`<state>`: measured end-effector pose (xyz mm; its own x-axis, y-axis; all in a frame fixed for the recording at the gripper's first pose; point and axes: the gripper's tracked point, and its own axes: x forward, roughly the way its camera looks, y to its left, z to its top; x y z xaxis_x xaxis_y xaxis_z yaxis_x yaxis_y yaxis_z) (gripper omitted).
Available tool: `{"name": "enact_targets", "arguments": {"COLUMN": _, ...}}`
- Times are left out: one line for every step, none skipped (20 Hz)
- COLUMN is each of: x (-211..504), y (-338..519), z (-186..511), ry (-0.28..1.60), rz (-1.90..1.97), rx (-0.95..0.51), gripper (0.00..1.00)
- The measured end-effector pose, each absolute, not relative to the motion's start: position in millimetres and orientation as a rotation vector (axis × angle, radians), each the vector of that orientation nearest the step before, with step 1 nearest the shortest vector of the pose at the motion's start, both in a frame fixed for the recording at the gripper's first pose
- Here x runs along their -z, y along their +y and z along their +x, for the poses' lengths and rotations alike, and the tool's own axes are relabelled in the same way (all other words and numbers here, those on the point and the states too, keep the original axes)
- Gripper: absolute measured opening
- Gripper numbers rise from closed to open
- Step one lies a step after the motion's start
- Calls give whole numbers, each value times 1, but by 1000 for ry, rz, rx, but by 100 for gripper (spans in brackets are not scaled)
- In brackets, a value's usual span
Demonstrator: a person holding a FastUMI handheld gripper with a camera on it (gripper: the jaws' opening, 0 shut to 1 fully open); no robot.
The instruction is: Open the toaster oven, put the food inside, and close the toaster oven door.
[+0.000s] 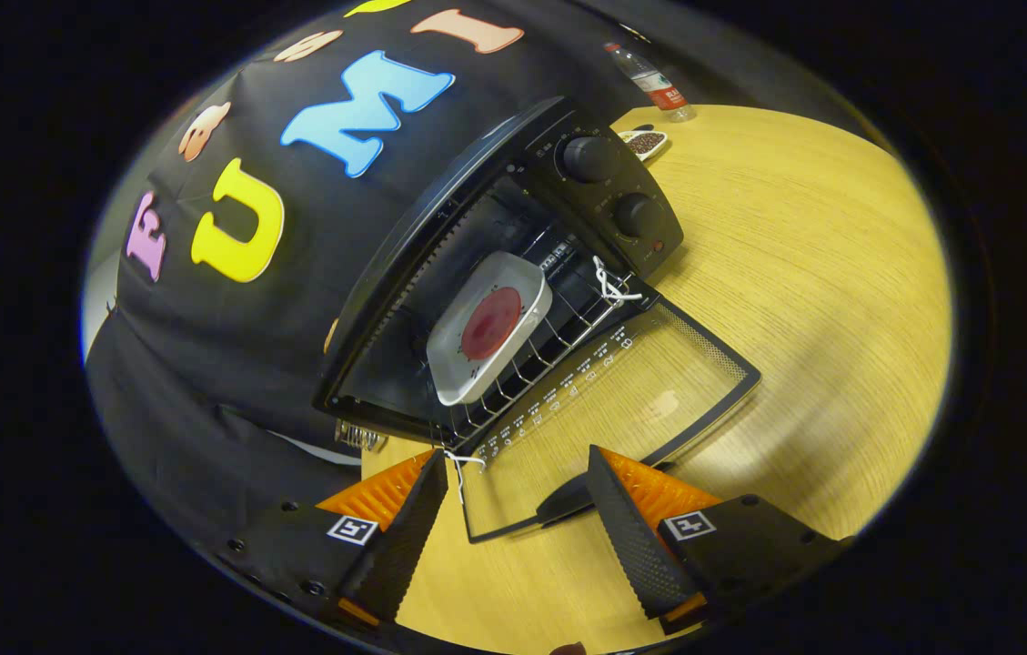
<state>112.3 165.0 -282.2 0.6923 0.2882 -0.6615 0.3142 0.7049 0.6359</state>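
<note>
So the toaster oven is sitting wide open on the wooden table, with its glass door folded down flat toward the gripper. The jaws are spread apart with nothing held; the door's handle lies right between the fingertips, untouched as far as can be told.

The food is already in: one red round patty on one white tray, parked on the wire rack, at about 12 o'clock from the fingers. So only the closing looks left to do.

Handling guess: the door is probably stiff, hinged and fairly light, but glass, so it shouldn't be slammed. The handle at the free edge is where it should be taken, then lifted up and over. The tray looks light and slick, so the oven is best not jolted.

Count: two knobs on the panel, one water bottle and one small dish at roughly 1 o'clock, well beyond the oven.
</note>
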Motion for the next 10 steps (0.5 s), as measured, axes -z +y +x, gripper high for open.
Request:
{"name": "enact_targets", "arguments": {"x": 285, "y": 165, "z": 106, "ry": 840, "rz": 777, "rx": 4, "gripper": 98}}
{"name": "enact_targets", "arguments": {"x": 286, "y": 165, "z": 102, "ry": 846, "rz": 742, "rx": -11, "gripper": 98}}
{"name": "enact_targets", "arguments": {"x": 288, "y": 165, "z": 96, "ry": 856, "rz": 705, "rx": -24, "gripper": 98}}
{"name": "enact_targets", "arguments": {"x": 290, "y": 166, "z": 91, "ry": 862, "rz": 665, "rx": -39, "gripper": 98}}
{"name": "enact_targets", "arguments": {"x": 293, "y": 166, "z": 87, "ry": 871, "rz": 620, "rx": -54, "gripper": 98}}
{"name": "enact_targets", "arguments": {"x": 295, "y": 167, "z": 82, "ry": 880, "rz": 574, "rx": -70, "gripper": 98}}
{"name": "enact_targets", "arguments": {"x": 298, "y": 169, "z": 78, "ry": 892, "rz": 528, "rx": -91, "gripper": 98}}
{"name": "enact_targets", "arguments": {"x": 302, "y": 170, "z": 75, "ry": 901, "rz": 482, "rx": -109, "gripper": 98}}
{"name": "enact_targets", "arguments": {"x": 306, "y": 169, "z": 72, "ry": 911, "rz": 437, "rx": -125, "gripper": 98}}
{"name": "enact_targets", "arguments": {"x": 310, "y": 169, "z": 69, "ry": 926, "rz": 391, "rx": -133, "gripper": 98}}
